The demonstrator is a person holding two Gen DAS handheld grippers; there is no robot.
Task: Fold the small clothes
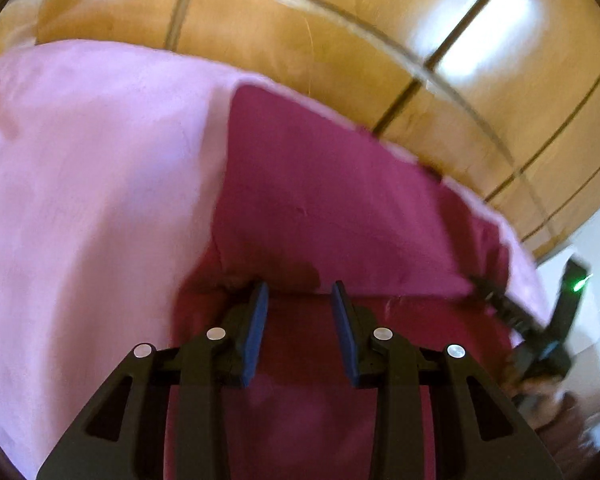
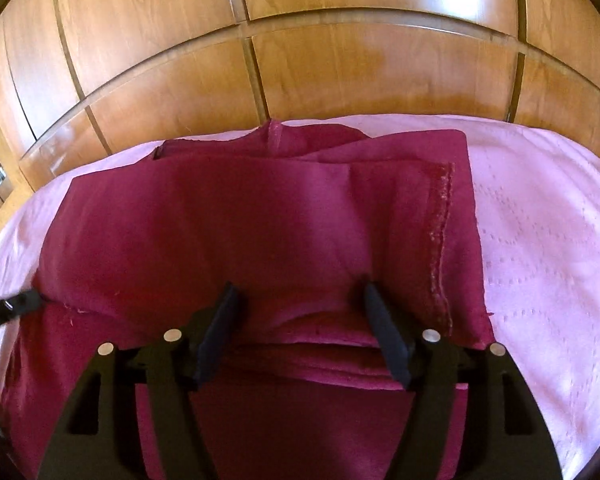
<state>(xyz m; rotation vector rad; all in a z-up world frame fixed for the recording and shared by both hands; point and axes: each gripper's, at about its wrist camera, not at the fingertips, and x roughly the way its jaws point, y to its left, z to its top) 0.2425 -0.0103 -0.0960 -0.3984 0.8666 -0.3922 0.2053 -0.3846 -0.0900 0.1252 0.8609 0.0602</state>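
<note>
Left wrist view: left claw with blue pads spread apart, nothing between them, tips at a raised fold edge of the maroon garment. The garment lies on a pink bedspread; wooden wardrobe panels behind. Right claw enters at the frame's right, blurred, its tip at the garment's edge; whether it grips anything cannot be told from here. Right wrist view: right claw with black fingers set wide, holding nothing, poised over the garment's near fold. The maroon garment is partly folded, layers stacked, a stitched hem running down its right side, a neck or collar strip at the far end. Pink bedspread shows around it; the left claw's tip touches the cloth's left edge. Risks, as judgement: either claw may pinch only the top layer, or snag the bedspread beneath, so the lift would drag bedding or undo the stack. Uneven lifting between sides would skew the fold. Soft bedding gives little backing for a clean pinch.
</note>
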